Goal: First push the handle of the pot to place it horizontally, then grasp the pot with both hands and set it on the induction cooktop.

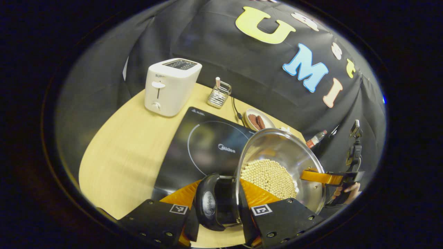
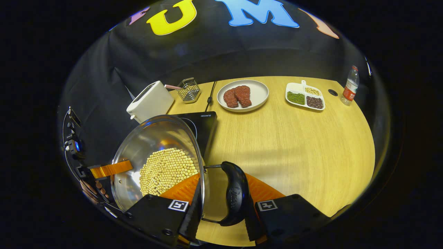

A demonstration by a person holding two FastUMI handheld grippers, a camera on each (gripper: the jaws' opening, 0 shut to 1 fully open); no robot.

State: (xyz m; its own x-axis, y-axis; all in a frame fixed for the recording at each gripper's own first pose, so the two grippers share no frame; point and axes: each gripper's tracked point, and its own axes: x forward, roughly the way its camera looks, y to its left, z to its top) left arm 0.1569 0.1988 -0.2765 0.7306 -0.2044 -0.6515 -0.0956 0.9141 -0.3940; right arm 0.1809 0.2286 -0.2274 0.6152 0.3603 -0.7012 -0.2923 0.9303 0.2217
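- Carrying the pot (image 1: 277, 166) between both tools, we judge the handle push done and the transfer to the induction cooktop (image 1: 204, 145) in hand.
- Our left gripper (image 1: 221, 211), bottom centre of the left gripper view, is clamped on one black side handle (image 1: 211, 202).
- Our right gripper (image 2: 225, 207), bottom centre of the right gripper view, is closed on the other handle (image 2: 233, 193).
- The pot, holding pale beans (image 2: 166, 171), sits tilted in the lower middle of both views, apparently partly over the cooktop's near edge.
- Next we should level it, centre it over the ring and lower evenly, so the beans stay in.
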